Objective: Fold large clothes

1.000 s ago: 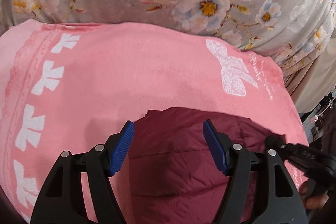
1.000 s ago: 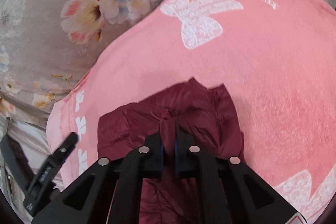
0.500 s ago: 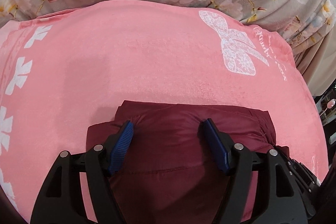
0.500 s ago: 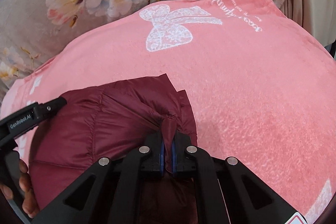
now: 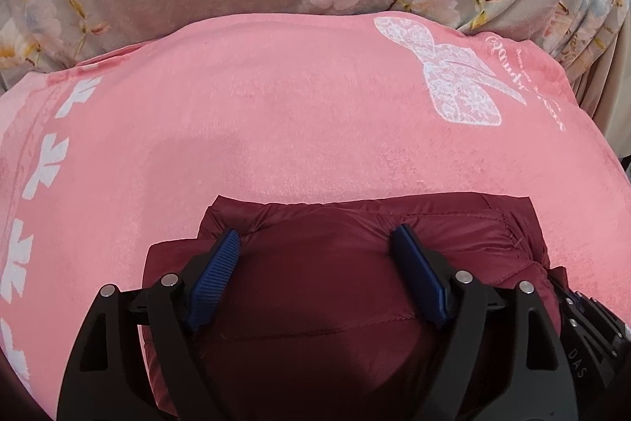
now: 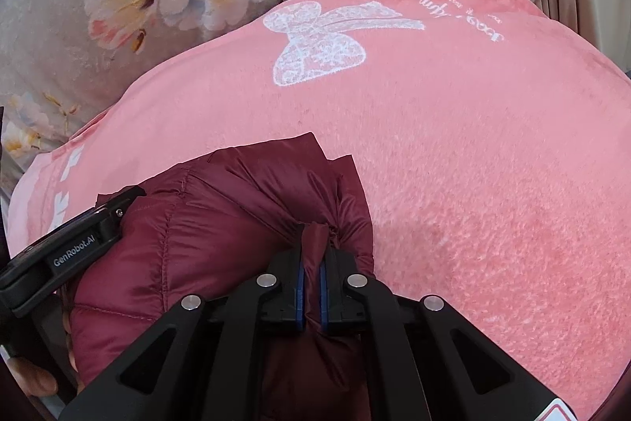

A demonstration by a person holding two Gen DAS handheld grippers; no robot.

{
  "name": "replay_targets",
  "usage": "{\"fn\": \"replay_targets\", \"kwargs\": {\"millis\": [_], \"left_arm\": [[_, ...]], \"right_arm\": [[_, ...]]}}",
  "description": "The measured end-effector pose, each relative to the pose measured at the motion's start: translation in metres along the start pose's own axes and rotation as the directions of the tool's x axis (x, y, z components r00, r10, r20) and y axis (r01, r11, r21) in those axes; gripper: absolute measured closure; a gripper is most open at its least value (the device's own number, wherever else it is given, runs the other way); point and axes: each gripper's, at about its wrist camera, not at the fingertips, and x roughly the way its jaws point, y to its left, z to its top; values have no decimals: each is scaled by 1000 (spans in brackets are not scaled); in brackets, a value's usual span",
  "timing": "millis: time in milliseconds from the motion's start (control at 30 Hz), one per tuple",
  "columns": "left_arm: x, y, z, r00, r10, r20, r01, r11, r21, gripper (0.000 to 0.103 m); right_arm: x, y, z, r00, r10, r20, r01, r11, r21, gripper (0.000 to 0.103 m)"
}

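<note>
Two grippers work a maroon puffer jacket (image 5: pixel 335 283) lying bunched on the pink blanket (image 5: pixel 276 129): left gripper (image 5: pixel 315 243) spread wide over it, right gripper (image 6: pixel 311 247) pinching a fold.

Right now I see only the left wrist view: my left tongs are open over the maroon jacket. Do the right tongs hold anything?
Observer: Yes. The right tongs are shut on a pinched ridge of the maroon jacket, at its right edge.
Operator: Is the fabric only at the tips?
Observer: No. It fills the gap along the blue pads, and a fold sticks out beyond the tips.
Operator: Does the jacket lie flat near that grip?
Observer: No. It bunches there, and two layered corners stick out onto the pink blanket.
</note>
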Motion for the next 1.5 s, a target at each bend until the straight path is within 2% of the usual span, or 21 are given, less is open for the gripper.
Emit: {"fn": "replay_targets", "kwargs": {"millis": [833, 967, 1067, 1100, 1167, 1200, 1267, 1367, 1500], "left_arm": [[4, -11, -5, 997, 69, 41, -70, 997, 32, 23], [6, -12, -4, 996, 79, 41, -81, 996, 37, 23], [4, -10, -2, 997, 68, 27, -69, 997, 41, 23], [2, -9, -2, 998, 61, 22, -62, 997, 45, 23], [-13, -3, -4, 999, 45, 11, -46, 997, 56, 23], [-23, 1, -5, 999, 34, 8, -35, 998, 52, 23], [-45, 10, -10, 1000, 4, 2, -4, 999, 32, 23], [-69, 16, -23, 1000, -20, -13, 20, 1000, 22, 23], [-79, 14, -43, 998, -56, -44, 56, 998, 9, 23]], "right_arm": [[-1, -3, 1, 1000, 17, 0, -17, 1000, 19, 102], [1, -5, 3, 999, 36, -6, -36, 999, 31, 101], [0, -13, 7, 995, 90, -38, -88, 994, 58, 99], [-6, -14, 10, 996, 77, -52, -74, 996, 58, 99], [-33, -11, 12, 1000, 3, -12, -3, 1000, 18, 89], [-48, -7, 12, 999, -26, 24, 26, 1000, -10, 87], [-75, 3, 10, 997, -34, 64, 39, 997, -70, 87], [-94, 22, 1, 999, 6, 41, 0, 989, -145, 87], [-86, 45, -18, 999, 11, -32, -18, 973, -232, 87]]}}
